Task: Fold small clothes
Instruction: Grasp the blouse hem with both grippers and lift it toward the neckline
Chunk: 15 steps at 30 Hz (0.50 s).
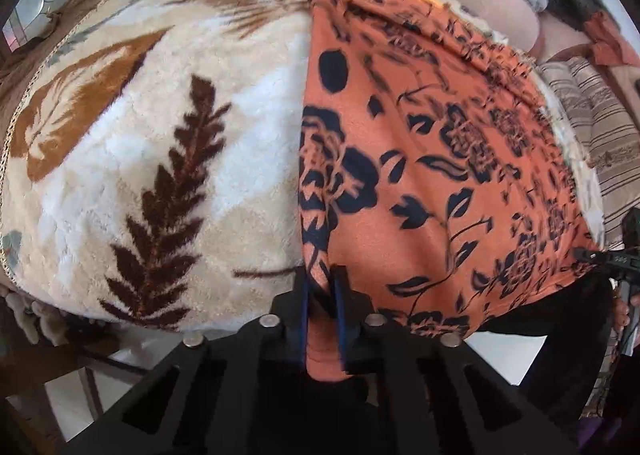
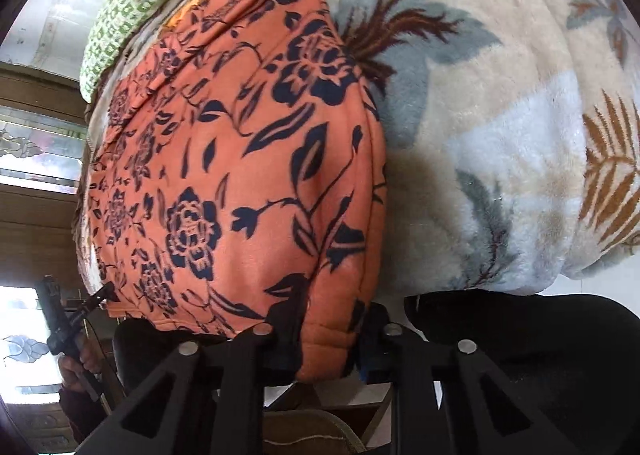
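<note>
An orange garment (image 1: 440,159) printed with dark flowers lies flat on a plush cream blanket (image 1: 160,143) with a leaf pattern. In the left wrist view my left gripper (image 1: 320,295) is shut on the garment's near left corner, with cloth pinched between the blue pads. My right gripper (image 2: 326,339) is shut on the garment's (image 2: 240,175) near right corner, where a fold of cloth fills the gap between its fingers. Each gripper also shows small in the other's view: the right gripper (image 1: 592,255) at the garment's far corner, the left gripper (image 2: 102,295) likewise.
A green patterned cloth (image 2: 120,23) lies beyond the garment's far end. A striped cushion (image 1: 600,127) sits to the right of the blanket. A wooden cabinet with glass panes (image 2: 36,143) stands to the left. Dark-clothed legs (image 2: 520,335) are below the blanket's near edge.
</note>
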Tool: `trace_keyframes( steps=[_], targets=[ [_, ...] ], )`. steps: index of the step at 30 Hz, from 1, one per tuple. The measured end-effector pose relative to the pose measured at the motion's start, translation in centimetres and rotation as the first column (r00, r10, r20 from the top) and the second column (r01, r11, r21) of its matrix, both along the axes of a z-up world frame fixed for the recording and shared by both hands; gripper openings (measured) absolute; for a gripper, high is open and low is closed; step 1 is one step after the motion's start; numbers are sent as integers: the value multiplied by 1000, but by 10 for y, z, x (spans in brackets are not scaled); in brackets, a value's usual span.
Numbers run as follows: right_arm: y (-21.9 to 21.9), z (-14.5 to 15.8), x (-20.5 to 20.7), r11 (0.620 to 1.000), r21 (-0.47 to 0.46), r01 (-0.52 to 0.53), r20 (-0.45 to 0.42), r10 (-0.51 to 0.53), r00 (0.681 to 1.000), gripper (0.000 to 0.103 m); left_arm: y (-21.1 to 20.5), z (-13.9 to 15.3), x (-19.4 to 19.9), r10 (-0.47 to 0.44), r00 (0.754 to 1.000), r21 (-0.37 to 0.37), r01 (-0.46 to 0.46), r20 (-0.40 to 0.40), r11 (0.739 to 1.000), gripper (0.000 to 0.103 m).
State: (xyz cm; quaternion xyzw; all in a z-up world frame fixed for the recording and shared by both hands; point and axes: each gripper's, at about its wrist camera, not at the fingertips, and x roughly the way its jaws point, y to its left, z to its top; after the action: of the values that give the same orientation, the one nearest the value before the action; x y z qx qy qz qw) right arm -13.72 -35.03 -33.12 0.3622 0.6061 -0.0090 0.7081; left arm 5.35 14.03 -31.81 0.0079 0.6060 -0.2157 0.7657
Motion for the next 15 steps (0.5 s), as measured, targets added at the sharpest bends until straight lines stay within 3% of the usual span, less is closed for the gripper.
trace_keyframes(
  steps=[5, 7, 10, 12, 15],
  targets=[
    [-8, -5, 0, 999, 41, 26, -36, -25, 999, 23, -1, 0, 0, -10, 1000, 5, 10, -12, 1000, 18],
    [-9, -11, 0, 996, 74, 46, -62, -41, 997, 24, -2, -1, 0, -5, 1000, 1, 5, -12, 1000, 12],
    [-9, -10, 1, 995, 85, 49, -18, -47, 999, 23, 1, 1, 1, 1, 1000, -32, -1, -10, 999, 6],
    [-8, -3, 2, 995, 92, 41, 20, -43, 999, 15, 6, 5, 0, -5, 1000, -56, 5, -5, 998, 5],
    [-9, 17, 4, 996, 89, 26, 91, -34, 995, 10, 11, 18, -1, -11, 1000, -143, 10, -7, 990, 5]
  ],
)
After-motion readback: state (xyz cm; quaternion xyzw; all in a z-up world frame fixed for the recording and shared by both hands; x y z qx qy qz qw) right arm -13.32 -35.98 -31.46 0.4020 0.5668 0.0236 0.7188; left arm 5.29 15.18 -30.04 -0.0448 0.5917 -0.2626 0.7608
